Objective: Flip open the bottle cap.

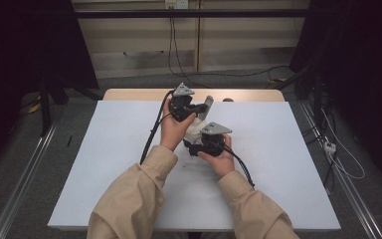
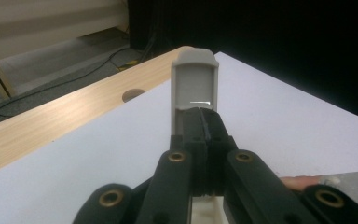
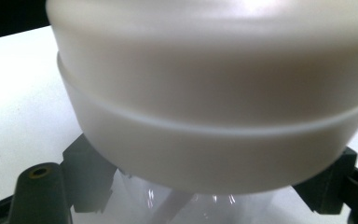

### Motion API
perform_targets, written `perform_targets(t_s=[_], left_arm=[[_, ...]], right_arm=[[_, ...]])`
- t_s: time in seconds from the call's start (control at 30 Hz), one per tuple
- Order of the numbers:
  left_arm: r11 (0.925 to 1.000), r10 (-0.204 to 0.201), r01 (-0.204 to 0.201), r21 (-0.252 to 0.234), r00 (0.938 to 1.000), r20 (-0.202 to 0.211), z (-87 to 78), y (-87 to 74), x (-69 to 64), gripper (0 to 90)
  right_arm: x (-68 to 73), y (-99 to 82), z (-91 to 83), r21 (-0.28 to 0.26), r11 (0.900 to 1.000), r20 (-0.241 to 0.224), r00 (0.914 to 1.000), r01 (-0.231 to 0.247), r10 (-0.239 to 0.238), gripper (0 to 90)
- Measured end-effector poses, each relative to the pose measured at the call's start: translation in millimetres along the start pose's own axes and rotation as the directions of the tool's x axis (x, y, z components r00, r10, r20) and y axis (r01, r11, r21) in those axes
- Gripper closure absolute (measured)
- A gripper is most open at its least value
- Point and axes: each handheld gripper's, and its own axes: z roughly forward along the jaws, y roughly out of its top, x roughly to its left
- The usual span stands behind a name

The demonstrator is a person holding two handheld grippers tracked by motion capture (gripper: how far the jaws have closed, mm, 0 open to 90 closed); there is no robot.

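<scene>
White plastic: I see a rounded white body [image 3: 214, 93] pressed close to my right claw's camera, smooth and faintly glossy, with a raised seam line running round it and a clear part below where something thin and pale shows through.
Grey-beige piece: a flat, narrow part [image 2: 194, 84] with a rounded top and a recessed face stands up straight out of my left claw's jaw tips; in the high view it sticks up and away just past that claw [image 1: 206, 107].
Left claw [image 1: 185, 107]: I have the jaws closed almost to touching, pinched on the lower end of the grey-beige piece.
Right claw [image 1: 206, 142]: the jaws stand wide, one at each side of the white body; they appear to grip it, though the contact itself is blurred.
Where the thing sits: between my two claws, just ahead of the right one and just behind and beside the left one, above the white table sheet [image 1: 104, 149]; I cannot tell whether it rests on the sheet.
Whether the piece and the body are joined: I cannot tell.
Hands: the left hand [image 1: 174, 129] and the right hand [image 1: 221, 159] are close together near the middle of the sheet, tan sleeves behind them.
Beyond the left claw: the wooden table edge [image 2: 51, 121] with a round hole in it.
</scene>
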Motion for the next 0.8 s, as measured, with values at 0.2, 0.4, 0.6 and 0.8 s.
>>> perform_targets(t_s=[0.2, 0.4, 0.6, 0.8], left_arm=[[1.0000, -0.005, 0.005, -0.004, 1.0000, 0.004, 1.9, 0.4, 0.7, 90.0], [1.0000, 0.001, -0.001, -0.003, 1.0000, 0.005, 2.5, 0.6, 0.7, 90.0], [1.0000, 0.003, -0.003, 0.005, 0.9999, 0.013, 6.6, -0.4, -0.6, 90.0], [1.0000, 0.004, -0.004, 0.009, 0.9999, 0.015, 8.7, -0.6, -1.2, 90.0]], right_arm=[[-0.8, -0.1, 0.1, -0.002, 1.0000, -0.003, 1.0000, -0.008, 0.008, 19.3], [-0.8, -0.1, 0.0, -0.002, 1.0000, -0.004, 1.0000, -0.008, 0.008, 19.3], [-0.1, -0.1, -0.1, 0.002, 1.0000, -0.001, 1.0000, 0.008, -0.008, 19.3], [-0.1, -0.1, -0.2, 0.002, 1.0000, -0.001, 1.0000, 0.006, -0.006, 19.3]])
